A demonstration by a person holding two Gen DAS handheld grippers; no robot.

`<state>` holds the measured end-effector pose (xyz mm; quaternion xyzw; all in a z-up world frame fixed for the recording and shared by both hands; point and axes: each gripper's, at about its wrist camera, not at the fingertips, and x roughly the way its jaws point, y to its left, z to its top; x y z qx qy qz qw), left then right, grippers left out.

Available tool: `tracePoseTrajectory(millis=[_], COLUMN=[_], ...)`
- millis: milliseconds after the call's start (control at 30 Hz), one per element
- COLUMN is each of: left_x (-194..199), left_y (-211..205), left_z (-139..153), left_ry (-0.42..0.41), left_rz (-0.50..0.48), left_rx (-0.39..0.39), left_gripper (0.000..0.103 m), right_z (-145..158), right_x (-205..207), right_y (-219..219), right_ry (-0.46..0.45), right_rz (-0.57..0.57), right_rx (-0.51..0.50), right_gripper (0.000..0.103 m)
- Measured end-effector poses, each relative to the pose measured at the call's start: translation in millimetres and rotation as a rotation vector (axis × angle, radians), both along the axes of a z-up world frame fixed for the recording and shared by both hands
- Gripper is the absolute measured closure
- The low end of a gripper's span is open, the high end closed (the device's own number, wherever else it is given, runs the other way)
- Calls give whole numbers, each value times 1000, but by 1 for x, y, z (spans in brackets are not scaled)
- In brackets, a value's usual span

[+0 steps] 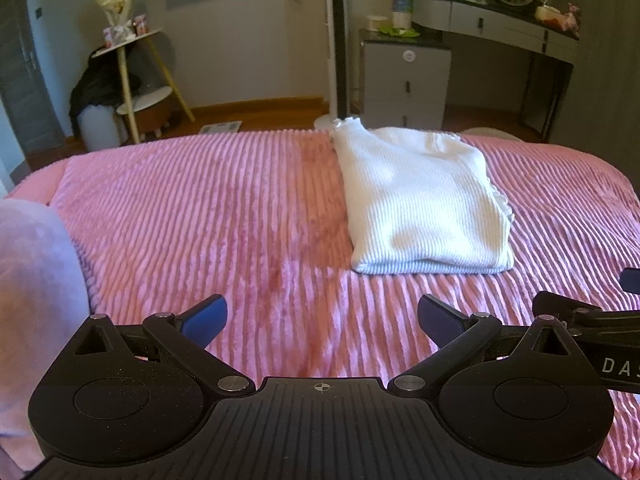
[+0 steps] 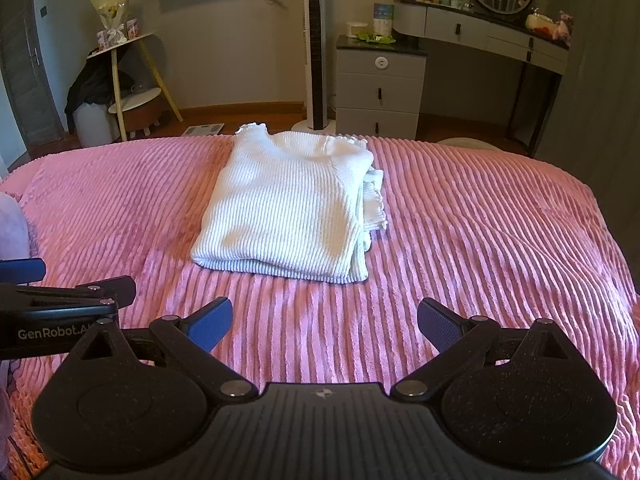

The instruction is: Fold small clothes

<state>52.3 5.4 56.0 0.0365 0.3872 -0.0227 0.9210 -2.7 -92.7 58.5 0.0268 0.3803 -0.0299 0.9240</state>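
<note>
A white ribbed sweater (image 2: 288, 204) lies folded into a neat rectangle on the pink bedspread (image 2: 480, 220).

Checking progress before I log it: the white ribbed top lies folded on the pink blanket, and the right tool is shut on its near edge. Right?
Not quite. The white ribbed top lies folded on the pink blanket, but the right tool is open and short of it, touching nothing, as the right wrist view shows.

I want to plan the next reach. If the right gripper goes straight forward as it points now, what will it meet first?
Probably the near folded edge of the white sweater on the pink blanket. The right gripper is open and empty, though depth is uncertain.
</note>
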Motion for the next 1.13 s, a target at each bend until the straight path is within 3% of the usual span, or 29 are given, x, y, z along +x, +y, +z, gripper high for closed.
tracePoseTrajectory(millis=[300, 500, 1133], left_x=[0, -1, -3], left_y=[-2, 4, 0], left_z=[2, 2, -2], left_ry=[-16, -30, -21], left_rz=[6, 5, -11], left_rx=[8, -39, 4], left_gripper=[0, 0, 0], right_z=[1, 1, 1], right_x=[0, -1, -1], right_y=[0, -2, -2], right_ry=[-3, -5, 0], right_rz=[1, -5, 0], right_rx=[6, 8, -9], right_gripper=[4, 4, 4])
